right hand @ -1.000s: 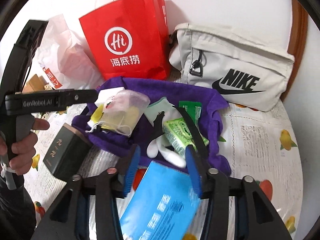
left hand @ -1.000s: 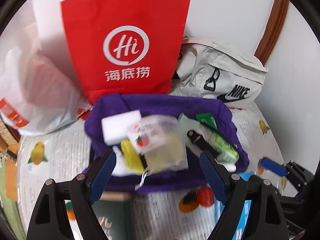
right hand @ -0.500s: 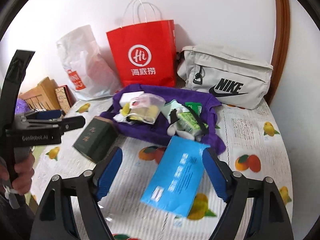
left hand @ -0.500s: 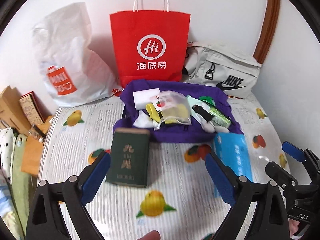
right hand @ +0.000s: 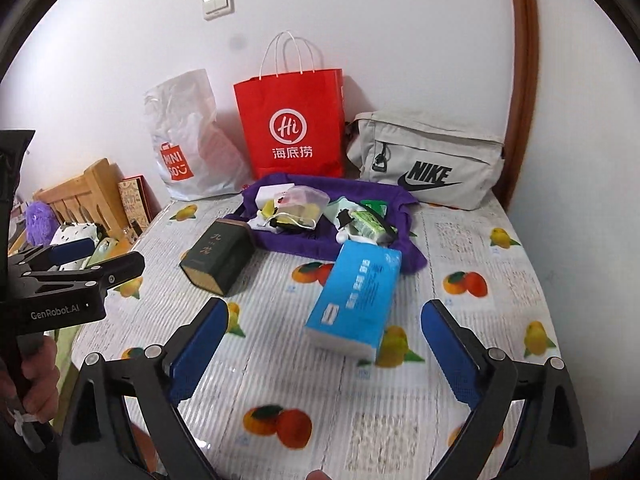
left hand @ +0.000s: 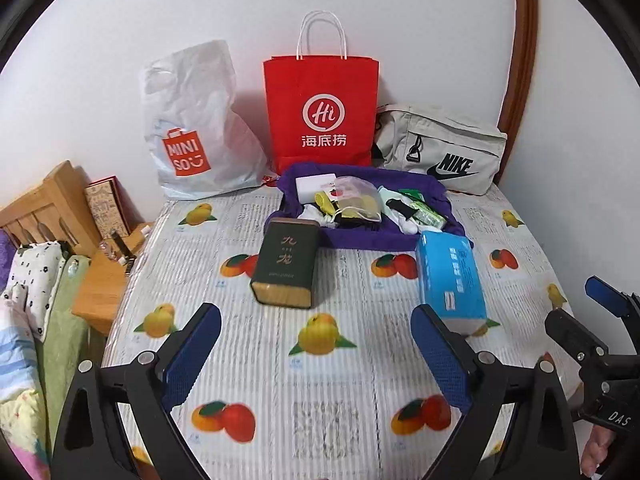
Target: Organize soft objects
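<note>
A purple cloth point(left hand: 360, 236) point(right hand: 288, 240) lies at the back of the table and carries a clear pouch point(left hand: 358, 200) point(right hand: 302, 208), a white block point(left hand: 316, 184), white socks and a green packet point(left hand: 430, 216) point(right hand: 370, 228). A blue tissue pack point(left hand: 448, 276) point(right hand: 354, 296) lies in front of it on the right. A dark green tin point(left hand: 286, 264) point(right hand: 218, 256) lies in front on the left. My left gripper point(left hand: 316, 352) is open and empty, well short of the tin. My right gripper point(right hand: 324, 348) is open and empty, just short of the tissue pack.
A red paper bag point(left hand: 322, 116) point(right hand: 292, 128), a white Miniso plastic bag point(left hand: 192, 136) and a grey Nike bag point(left hand: 440, 152) point(right hand: 424, 164) stand against the back wall. A wooden bed frame point(left hand: 48, 208) and bedding sit left of the fruit-print tablecloth point(left hand: 340, 380).
Both grippers have pulled back and up from the purple cloth. The right gripper's jaws have opened wide, and the tissue pack that was between them lies free on the table.
</note>
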